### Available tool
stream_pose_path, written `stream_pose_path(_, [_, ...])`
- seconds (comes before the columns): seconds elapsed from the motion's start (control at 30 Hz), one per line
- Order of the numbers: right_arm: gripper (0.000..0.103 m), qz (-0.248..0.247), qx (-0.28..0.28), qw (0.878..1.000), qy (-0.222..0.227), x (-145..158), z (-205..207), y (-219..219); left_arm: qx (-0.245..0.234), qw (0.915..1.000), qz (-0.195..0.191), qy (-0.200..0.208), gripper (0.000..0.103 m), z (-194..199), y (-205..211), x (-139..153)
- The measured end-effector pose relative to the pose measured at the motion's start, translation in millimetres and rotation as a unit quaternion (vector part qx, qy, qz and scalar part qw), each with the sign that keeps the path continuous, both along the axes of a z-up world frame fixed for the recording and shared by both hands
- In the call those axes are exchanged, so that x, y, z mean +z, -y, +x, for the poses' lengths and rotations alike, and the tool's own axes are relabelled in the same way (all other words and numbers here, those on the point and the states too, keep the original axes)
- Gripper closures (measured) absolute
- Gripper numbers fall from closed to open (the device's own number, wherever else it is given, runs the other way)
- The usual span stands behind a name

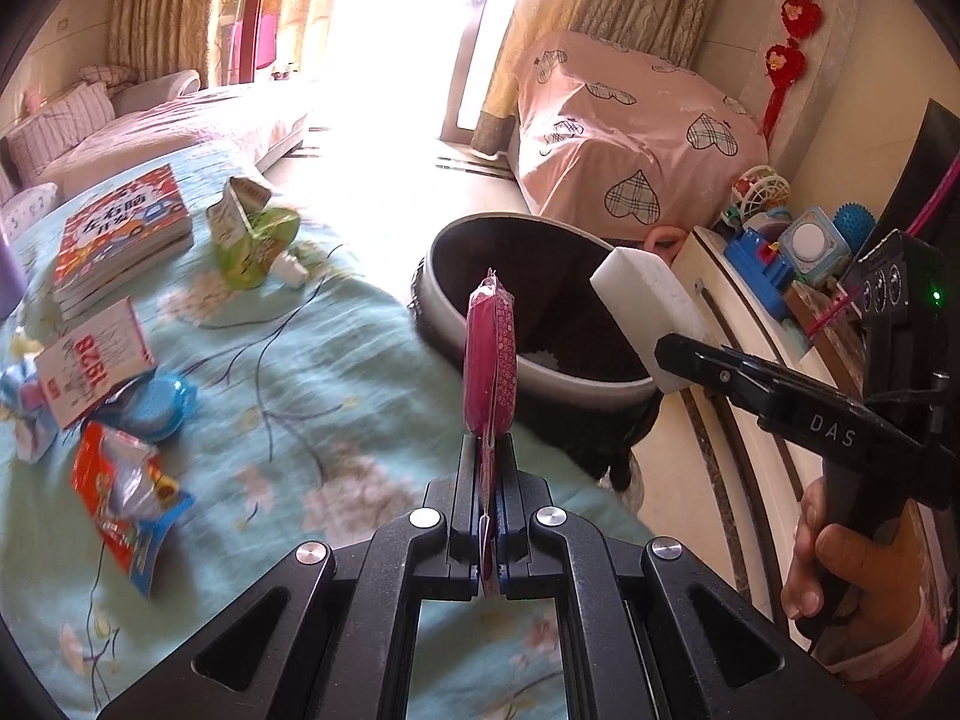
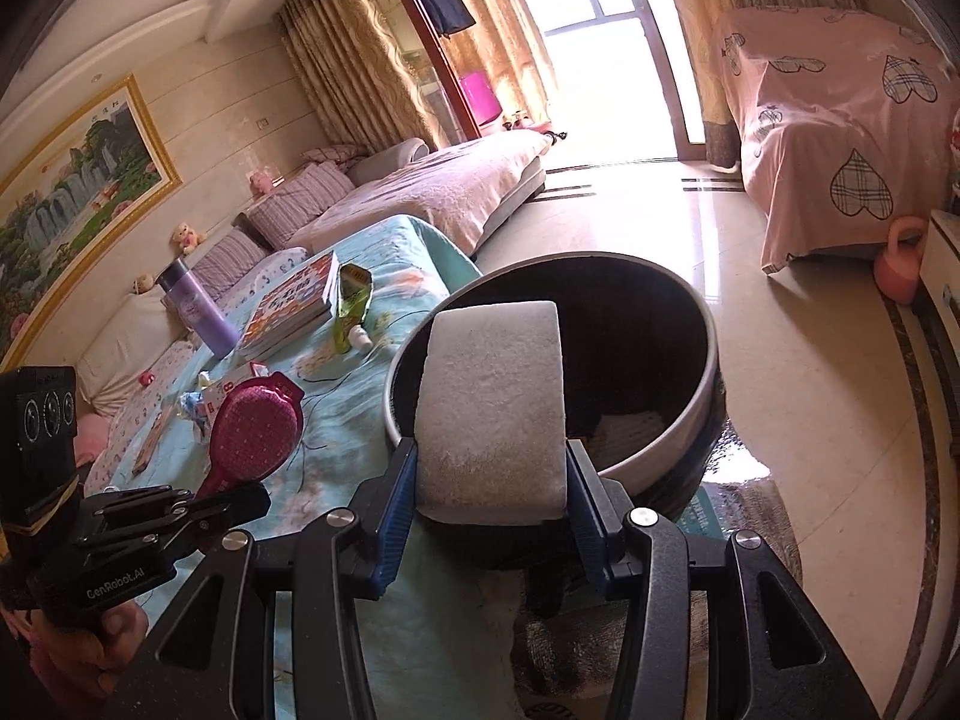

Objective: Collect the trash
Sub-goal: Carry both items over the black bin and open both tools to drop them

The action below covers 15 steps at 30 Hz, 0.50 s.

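My left gripper (image 1: 489,441) is shut on a flat pink dotted wrapper (image 1: 491,354), seen edge-on and standing upright just before the rim of a round dark trash bin (image 1: 576,372). In the right wrist view the same pink wrapper (image 2: 255,426) shows its broad face, held by the left gripper (image 2: 237,495) at the lower left. My right gripper (image 2: 489,462) is shut on a white foam block (image 2: 492,402), held over the near rim of the bin (image 2: 708,372). From the left wrist view, the block (image 1: 645,306) hangs at the bin's right edge.
The bin stands on the floor against a table with a teal flowered cloth (image 1: 300,372). On it lie a book (image 1: 120,234), a green pouch (image 1: 252,240), a red snack bag (image 1: 126,492), a small box (image 1: 90,360) and a purple bottle (image 2: 198,312). A toy-laden cabinet (image 1: 780,252) stands right.
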State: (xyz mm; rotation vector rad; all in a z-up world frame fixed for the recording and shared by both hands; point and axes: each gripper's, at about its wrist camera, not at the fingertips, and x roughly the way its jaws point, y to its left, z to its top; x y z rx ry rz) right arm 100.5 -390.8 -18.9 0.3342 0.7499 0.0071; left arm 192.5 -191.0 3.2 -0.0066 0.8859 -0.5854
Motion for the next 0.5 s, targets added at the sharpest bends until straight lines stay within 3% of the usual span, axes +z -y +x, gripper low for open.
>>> stream_pose_path(0.5, [0.055, -0.008, -0.009, 1.000, -0.002, 4, 19, 24, -0.014, 0.9998, 0.015, -0.005, 0.101, 41, 45, 6])
